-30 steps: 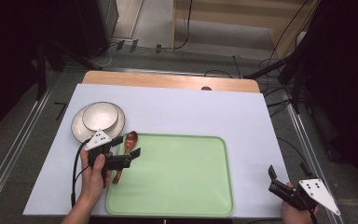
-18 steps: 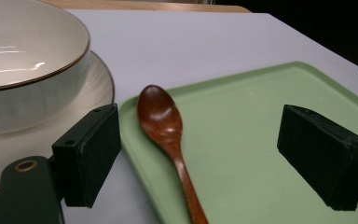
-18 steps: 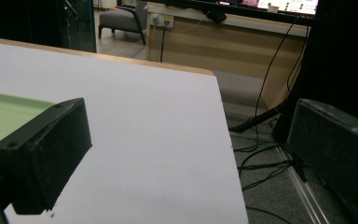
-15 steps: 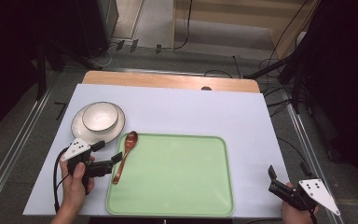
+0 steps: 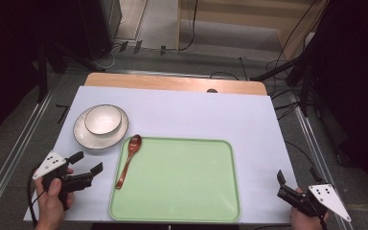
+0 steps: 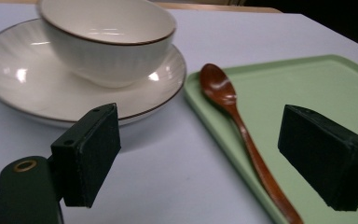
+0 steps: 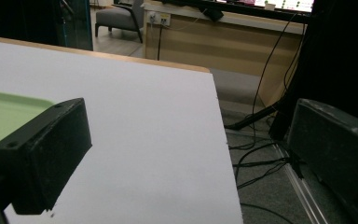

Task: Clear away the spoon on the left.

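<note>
A brown wooden spoon (image 5: 128,160) lies along the left edge of the green tray (image 5: 182,177), its bowl end resting at the tray's far left corner. My left gripper (image 5: 87,162) is open with nothing in it, hovering over the white mat just left of the tray and apart from the spoon. In the left gripper view the spoon (image 6: 242,126) runs between my open jaws (image 6: 200,154), farther off. My right gripper (image 5: 296,175) is open and holds nothing at the table's near right corner; its view has the white mat between the jaws (image 7: 191,154).
A white bowl (image 5: 103,120) with a brown rim stands on a white plate (image 5: 84,139) at the left, just beyond the tray's corner. In the left gripper view, bowl (image 6: 107,42) and plate (image 6: 18,79) are close ahead. Cables lie on the floor to the right.
My left gripper has drawn back from the spoon, toward the person and to the left. The spoon stays on the tray's left edge. The right gripper has not moved.
</note>
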### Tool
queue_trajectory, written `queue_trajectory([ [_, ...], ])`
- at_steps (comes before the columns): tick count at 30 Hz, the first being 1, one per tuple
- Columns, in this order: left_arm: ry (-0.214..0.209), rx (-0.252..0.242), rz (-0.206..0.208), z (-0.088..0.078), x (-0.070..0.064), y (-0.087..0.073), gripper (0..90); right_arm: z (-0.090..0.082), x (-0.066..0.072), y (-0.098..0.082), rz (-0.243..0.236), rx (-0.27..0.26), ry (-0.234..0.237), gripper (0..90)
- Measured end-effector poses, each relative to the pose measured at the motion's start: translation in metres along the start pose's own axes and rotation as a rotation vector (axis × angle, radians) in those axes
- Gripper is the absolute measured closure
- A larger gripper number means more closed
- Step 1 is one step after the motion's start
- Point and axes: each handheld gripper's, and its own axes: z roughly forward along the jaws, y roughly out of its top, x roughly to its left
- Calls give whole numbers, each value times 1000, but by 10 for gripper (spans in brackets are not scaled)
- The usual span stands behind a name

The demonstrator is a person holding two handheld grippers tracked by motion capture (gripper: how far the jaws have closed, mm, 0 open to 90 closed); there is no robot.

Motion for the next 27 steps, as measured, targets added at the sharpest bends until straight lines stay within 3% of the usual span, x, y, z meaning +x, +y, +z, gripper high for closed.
queue_trajectory([
  [3, 26, -13, -2, -9, 9, -4, 134, 0, -2, 0, 2, 1, -4, 0],
  [6, 64, -7, 32, -18, 14, -8, 134, 0, -2, 0, 7, 2, -8, 0],
  [8, 67, -14, 33, -23, 19, -9, 134, -2, -4, 0, 8, 2, -17, 0],
  [11, 78, -40, -3, -32, 30, -12, 134, -2, -8, -1, 31, 1, -21, 0],
  [16, 84, -35, -19, -31, 34, -15, 135, -2, -9, -2, 39, 4, -24, 0],
  [22, 91, -7, 8, -24, 29, -17, 135, -1, -9, -2, 38, 5, -20, 0],
  [27, 92, -2, 0, -23, 31, -18, 135, -1, -8, -2, 36, 5, -18, 0],
])
